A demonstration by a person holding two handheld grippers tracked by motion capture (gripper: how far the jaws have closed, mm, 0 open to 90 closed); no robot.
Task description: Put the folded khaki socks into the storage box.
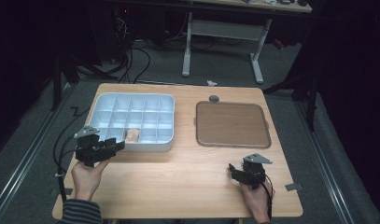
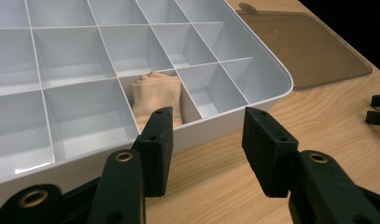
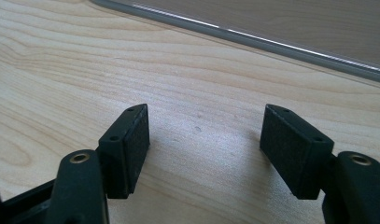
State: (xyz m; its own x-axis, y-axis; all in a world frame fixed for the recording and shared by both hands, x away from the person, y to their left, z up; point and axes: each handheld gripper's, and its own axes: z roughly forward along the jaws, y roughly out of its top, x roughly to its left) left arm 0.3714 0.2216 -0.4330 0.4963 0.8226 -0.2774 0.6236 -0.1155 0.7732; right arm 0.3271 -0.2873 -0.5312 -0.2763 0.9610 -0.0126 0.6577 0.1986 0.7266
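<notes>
While both jaws stand spread and empty, I risk knocking the tray (image 1: 103, 100).
My left gripper (image 2: 204, 140) hangs beside its wall near the cloth (image 2: 156, 95); my right gripper (image 3: 204, 149) idles over the surface (image 3: 61, 70).

No readable text, label or number — tray, lid, table all unmarked

One white plastic organiser tray (image 1: 165, 103) sits on the single light wooden table (image 1: 187, 182), divided into twenty compartments, four rows of five. One folded beige cloth (image 2: 156, 95) lies inside it, and one translucent brown flat lid (image 1: 232, 124) lies beside it. Two black two-jaw grippers are present, the left gripper (image 1: 114, 147) and the right gripper (image 1: 235, 171).
</notes>
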